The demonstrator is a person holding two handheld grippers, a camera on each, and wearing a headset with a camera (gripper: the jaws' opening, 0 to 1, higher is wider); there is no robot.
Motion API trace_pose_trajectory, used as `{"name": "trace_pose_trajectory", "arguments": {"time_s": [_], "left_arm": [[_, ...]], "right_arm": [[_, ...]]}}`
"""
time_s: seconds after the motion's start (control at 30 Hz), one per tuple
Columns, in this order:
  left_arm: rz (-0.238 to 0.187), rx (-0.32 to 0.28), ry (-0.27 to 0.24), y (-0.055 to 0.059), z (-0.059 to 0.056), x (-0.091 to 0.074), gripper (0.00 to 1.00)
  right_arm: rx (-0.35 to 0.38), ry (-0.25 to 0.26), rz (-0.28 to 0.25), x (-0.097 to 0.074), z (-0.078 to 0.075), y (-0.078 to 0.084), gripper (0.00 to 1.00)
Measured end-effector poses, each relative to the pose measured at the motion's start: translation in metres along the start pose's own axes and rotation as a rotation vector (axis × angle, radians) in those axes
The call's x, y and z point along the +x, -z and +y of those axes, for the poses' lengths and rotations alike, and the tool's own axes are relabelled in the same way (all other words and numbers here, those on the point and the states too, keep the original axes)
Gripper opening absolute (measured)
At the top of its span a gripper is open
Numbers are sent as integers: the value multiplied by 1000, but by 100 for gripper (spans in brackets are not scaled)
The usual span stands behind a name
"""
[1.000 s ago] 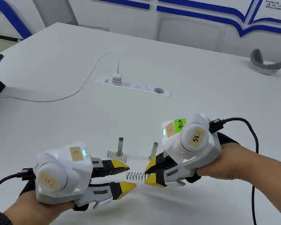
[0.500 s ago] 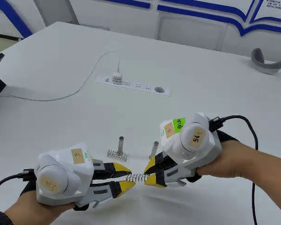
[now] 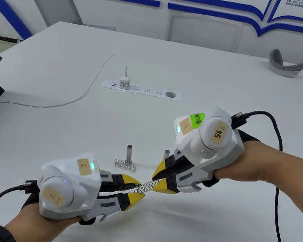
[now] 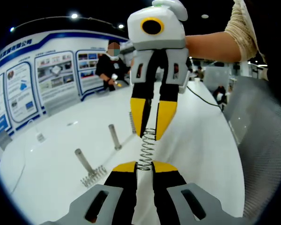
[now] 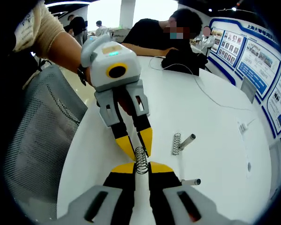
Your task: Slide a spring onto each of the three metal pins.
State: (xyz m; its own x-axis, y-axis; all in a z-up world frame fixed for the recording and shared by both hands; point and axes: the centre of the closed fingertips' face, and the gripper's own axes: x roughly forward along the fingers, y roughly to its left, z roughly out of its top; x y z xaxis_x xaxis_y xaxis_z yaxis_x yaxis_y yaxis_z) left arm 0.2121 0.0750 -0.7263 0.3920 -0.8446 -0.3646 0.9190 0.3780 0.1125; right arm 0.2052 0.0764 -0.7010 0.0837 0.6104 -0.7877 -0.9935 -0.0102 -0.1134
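The left claw (image 3: 138, 189) and right claw (image 3: 156, 182) pinch one spring (image 3: 146, 187) between them; none looks fitted yet, a second spring (image 3: 125, 163) lying beside the left pin (image 3: 129, 152)

Two springs are showing: one spring (image 3: 147, 187) in the jaws, another spring (image 3: 125, 164) lying on the table (image 3: 65, 60). Two pins (image 3: 129, 153) (image 3: 166, 153) are standing there. Two grippers are facing each other — the left gripper (image 3: 136, 189) and the right gripper (image 3: 155, 182).

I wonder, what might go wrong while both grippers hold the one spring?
The spring is pinched at its ends by the left gripper and right gripper; a pull or twist may stretch it or flick it away. The right gripper hangs close beside an upright pin, so a swing might topple it.
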Motion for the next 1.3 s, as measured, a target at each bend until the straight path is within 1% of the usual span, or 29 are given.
{"name": "trace_pose_trajectory", "arguments": {"time_s": [0.13, 0.27, 0.53, 0.73, 0.8, 0.87, 1.03, 1.27, 1.3], "left_arm": [[0, 0, 2, 0, 0, 1, 12], [-2, 0, 7, -1, -2, 2, 11], [-13, -9, 12, -4, -3, 4, 11], [-15, -17, 15, -4, -4, 4, 11], [-17, -20, 17, -4, -5, 4, 11], [-29, -34, 16, -6, -4, 4, 11], [-32, -34, 14, -6, -4, 4, 11], [-32, -37, 6, -6, -2, 4, 11], [-33, -38, 5, -6, -2, 4, 11]], "right_arm": [[-5, 1, -10, 0, 0, -7, 11], [-8, 2, -33, -1, 1, -16, 11], [-15, 8, -67, 1, 1, -27, 11], [-2, 14, -76, 1, 1, -28, 12], [5, 12, -72, 2, 2, -27, 12], [7, 14, -65, 2, 2, -25, 13], [19, 10, -63, 3, 3, -24, 14], [33, 14, -78, 4, 1, -26, 12], [47, 7, -90, 4, 2, -28, 12]]}}
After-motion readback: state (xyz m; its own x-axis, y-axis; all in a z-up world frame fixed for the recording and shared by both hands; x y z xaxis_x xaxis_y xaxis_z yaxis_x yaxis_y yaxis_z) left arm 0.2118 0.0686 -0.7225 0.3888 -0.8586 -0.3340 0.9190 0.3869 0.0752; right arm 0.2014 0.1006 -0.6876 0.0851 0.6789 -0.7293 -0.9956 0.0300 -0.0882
